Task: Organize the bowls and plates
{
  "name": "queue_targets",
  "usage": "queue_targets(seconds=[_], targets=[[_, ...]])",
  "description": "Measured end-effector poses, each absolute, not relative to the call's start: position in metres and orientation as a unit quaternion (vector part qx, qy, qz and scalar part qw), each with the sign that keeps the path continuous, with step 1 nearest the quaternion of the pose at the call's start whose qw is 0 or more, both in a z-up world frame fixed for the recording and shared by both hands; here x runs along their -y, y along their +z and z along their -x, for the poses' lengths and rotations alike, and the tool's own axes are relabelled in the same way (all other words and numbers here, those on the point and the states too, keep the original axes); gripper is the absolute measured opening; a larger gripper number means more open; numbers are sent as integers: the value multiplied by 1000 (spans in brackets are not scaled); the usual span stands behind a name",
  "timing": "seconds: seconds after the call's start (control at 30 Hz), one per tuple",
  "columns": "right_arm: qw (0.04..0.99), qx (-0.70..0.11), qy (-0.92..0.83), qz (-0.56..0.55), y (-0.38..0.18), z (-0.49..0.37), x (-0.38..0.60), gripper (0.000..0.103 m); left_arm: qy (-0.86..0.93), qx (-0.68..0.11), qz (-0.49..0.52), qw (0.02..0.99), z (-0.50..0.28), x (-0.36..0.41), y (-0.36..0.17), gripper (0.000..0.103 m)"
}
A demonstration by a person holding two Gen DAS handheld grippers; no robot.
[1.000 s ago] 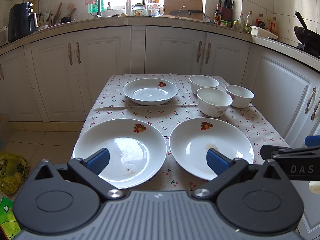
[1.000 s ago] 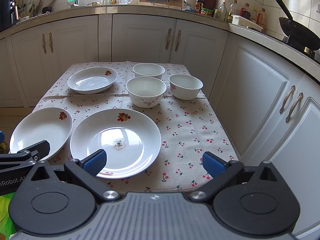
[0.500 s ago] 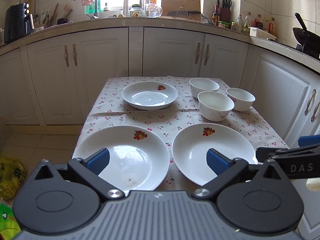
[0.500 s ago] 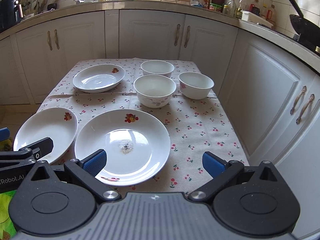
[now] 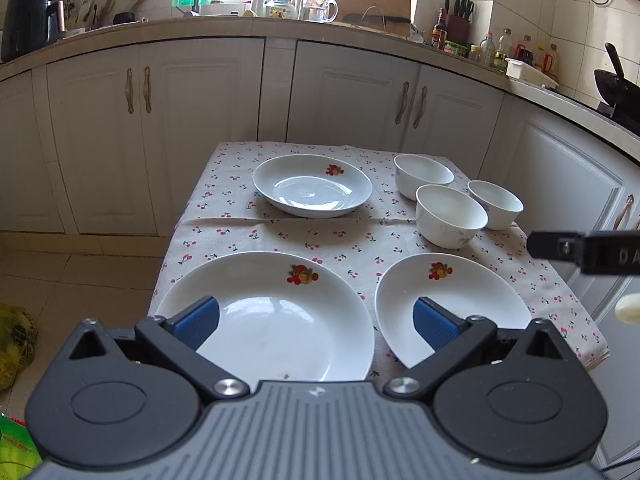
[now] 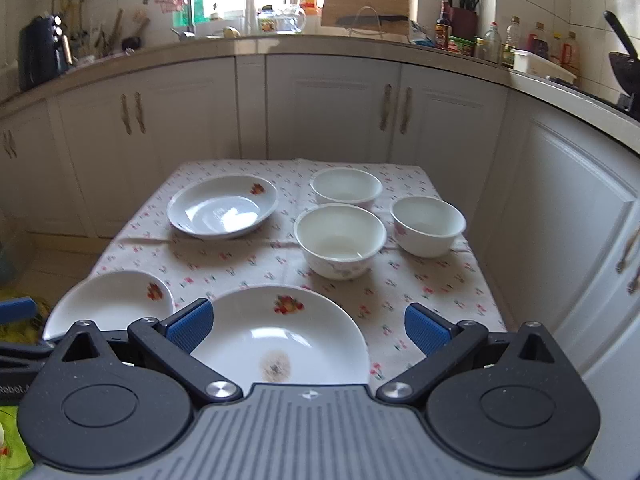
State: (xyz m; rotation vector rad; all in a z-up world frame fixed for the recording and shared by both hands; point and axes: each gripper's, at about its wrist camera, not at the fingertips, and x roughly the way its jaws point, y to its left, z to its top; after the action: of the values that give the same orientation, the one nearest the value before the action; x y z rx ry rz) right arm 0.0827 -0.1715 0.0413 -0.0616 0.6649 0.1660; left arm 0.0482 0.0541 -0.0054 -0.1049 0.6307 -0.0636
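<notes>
Three white plates with a fruit print and three white bowls sit on a cherry-print tablecloth [image 5: 280, 236]. The near left plate [image 5: 280, 320] lies just ahead of my open, empty left gripper [image 5: 316, 322]. The near right plate [image 5: 460, 300] also shows in the right wrist view [image 6: 288, 332], right in front of my open, empty right gripper [image 6: 308, 326]. The far plate [image 5: 312, 186] is at the back left. The bowls [image 6: 340, 236] [image 6: 346, 188] [image 6: 428, 220] cluster at the back right, all upright and apart.
White cabinets [image 5: 352, 92] wrap around the table's far and right sides. The counter [image 5: 240, 20] holds kitchenware; a wok [image 5: 616, 88] stands at right. Tiled floor [image 5: 80, 264] and a yellow bag [image 5: 12, 340] lie left of the table.
Both grippers have dropped lower and moved closer to the table's near edge; the near plates now sit partly under the fingers. Both stay open. No dish has moved.
</notes>
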Motion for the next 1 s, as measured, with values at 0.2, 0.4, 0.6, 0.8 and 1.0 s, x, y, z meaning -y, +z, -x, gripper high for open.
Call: queue_targets(seconds=[0.2, 0.4, 0.6, 0.8, 1.0], targets=[[936, -323, 137, -10, 39, -102, 168, 103, -43, -280, 15, 959, -41, -67, -15, 102], [923, -323, 207, -25, 32, -117, 153, 103, -97, -293, 6, 951, -33, -91, -29, 102], [906, -345, 244, 20, 19, -129, 115, 103, -126, -315, 8, 941, -24, -116, -42, 102], [886, -360, 286, 54, 2, -141, 81, 103, -147, -339, -14, 929, -17, -136, -60, 102], [867, -382, 312, 76, -12, -159, 58, 103, -174, -355, -38, 918, -23, -144, -75, 102]])
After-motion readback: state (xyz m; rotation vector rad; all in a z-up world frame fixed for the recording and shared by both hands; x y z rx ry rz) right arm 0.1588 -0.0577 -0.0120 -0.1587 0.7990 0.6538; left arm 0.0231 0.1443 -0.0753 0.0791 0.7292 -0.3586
